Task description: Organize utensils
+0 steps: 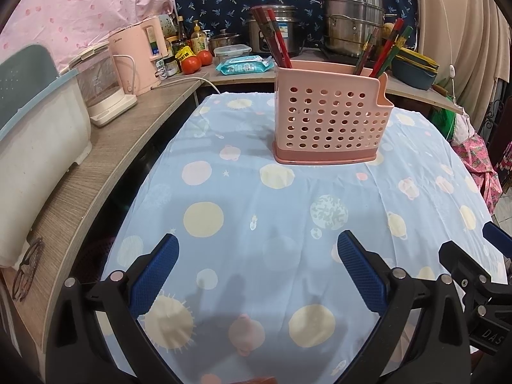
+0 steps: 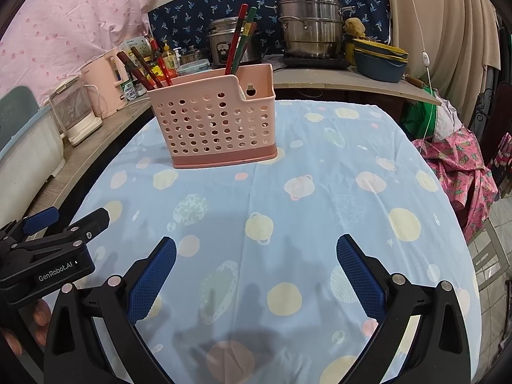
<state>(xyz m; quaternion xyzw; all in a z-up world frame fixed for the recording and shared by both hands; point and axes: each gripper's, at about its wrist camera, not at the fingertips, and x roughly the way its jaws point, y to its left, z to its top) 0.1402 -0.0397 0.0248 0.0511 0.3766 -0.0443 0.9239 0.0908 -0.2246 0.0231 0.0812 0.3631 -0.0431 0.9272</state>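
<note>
A pink perforated utensil holder [image 1: 331,113] stands upright on the far part of the table with the blue planet-print cloth [image 1: 243,192]. It also shows in the right wrist view [image 2: 214,121]. Red and dark chopsticks [image 1: 275,36] lean in its left compartment, and red and green ones [image 1: 384,48] in its right; they show in the right wrist view too [image 2: 240,40]. My left gripper [image 1: 257,246] is open and empty over the near cloth. My right gripper [image 2: 256,249] is open and empty beside it. Both are well short of the holder.
A wooden counter [image 1: 105,172] runs along the left with a white dish rack [image 1: 38,134], a glass kettle [image 1: 102,89] and a pink kettle [image 1: 140,54]. Steel pots [image 1: 352,25], tomatoes [image 1: 198,59] and wipes [image 1: 243,65] stand behind. Pink cloth [image 2: 460,172] hangs at right.
</note>
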